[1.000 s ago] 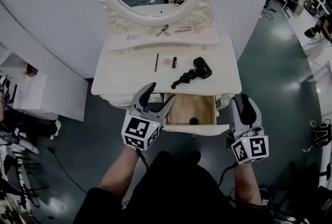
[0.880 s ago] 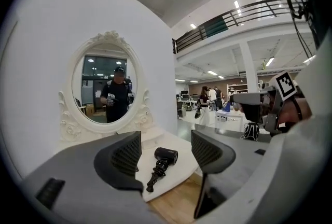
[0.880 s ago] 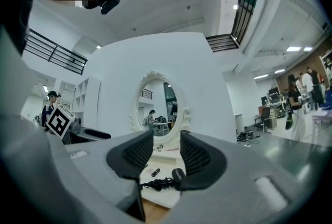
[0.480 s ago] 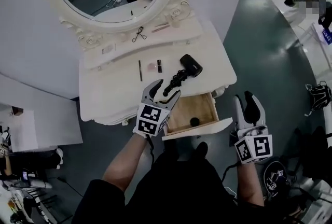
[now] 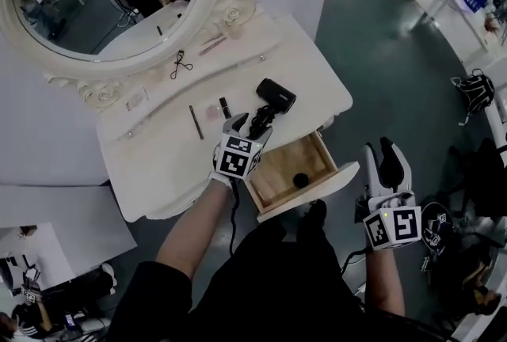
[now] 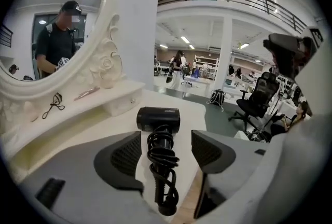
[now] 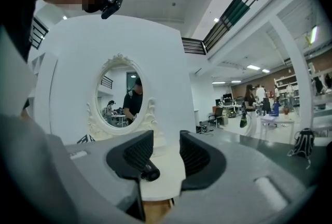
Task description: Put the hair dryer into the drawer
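Note:
The black hair dryer lies on the white dressing table, its cord wound round the handle, which points toward the open wooden drawer. My left gripper is open and low over the table. In the left gripper view its fingers stand on either side of the hair dryer's handle without touching it. My right gripper hangs open and empty, right of the drawer and off the table. In the right gripper view the hair dryer shows beyond the open right gripper.
A small black round object lies in the drawer. On the table sit a thin dark stick, a small dark tube and an eyelash curler on the raised shelf. The oval mirror stands behind. Bags lie on the floor at right.
My left gripper has moved forward and down from the drawer's left front to the hair dryer's handle. The right gripper has stayed near the drawer's right side. The head view has swung left.

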Demonstrator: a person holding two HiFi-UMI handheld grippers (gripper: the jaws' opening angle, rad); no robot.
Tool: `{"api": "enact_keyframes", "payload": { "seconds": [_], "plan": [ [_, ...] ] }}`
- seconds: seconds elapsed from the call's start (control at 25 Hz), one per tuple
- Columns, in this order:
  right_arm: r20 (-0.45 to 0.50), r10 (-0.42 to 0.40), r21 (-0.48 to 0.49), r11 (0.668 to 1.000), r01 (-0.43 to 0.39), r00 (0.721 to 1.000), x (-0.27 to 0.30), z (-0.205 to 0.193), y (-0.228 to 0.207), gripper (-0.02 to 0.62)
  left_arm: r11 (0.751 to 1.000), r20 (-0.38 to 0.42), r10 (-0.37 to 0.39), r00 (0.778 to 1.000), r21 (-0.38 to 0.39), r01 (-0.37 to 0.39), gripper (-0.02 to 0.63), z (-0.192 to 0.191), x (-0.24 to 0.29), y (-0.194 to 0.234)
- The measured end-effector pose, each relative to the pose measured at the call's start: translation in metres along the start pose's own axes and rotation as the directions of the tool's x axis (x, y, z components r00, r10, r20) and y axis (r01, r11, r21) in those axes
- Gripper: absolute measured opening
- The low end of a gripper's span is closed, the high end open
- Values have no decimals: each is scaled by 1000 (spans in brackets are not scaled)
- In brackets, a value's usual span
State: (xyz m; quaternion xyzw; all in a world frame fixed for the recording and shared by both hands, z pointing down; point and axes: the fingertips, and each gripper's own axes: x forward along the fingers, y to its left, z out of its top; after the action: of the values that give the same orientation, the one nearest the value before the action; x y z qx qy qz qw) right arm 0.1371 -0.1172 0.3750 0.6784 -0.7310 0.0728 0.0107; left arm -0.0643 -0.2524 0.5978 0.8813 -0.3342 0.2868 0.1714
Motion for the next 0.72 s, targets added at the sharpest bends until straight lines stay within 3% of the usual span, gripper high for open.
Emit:
{"api": "enact_keyframes", "payload": {
  "seconds": [0.28,0.72],
  "plan": [
    [-18,-84,3,996,84,996,-10,-5,-20,156,999,-178,-34,983,1,35,298,-28,57,8],
    [-44,-91,36,995,92,995,-4,-19,-41,155,1000,-296,-21,955,-9,20,298,-40,95,9]
  ]
}}
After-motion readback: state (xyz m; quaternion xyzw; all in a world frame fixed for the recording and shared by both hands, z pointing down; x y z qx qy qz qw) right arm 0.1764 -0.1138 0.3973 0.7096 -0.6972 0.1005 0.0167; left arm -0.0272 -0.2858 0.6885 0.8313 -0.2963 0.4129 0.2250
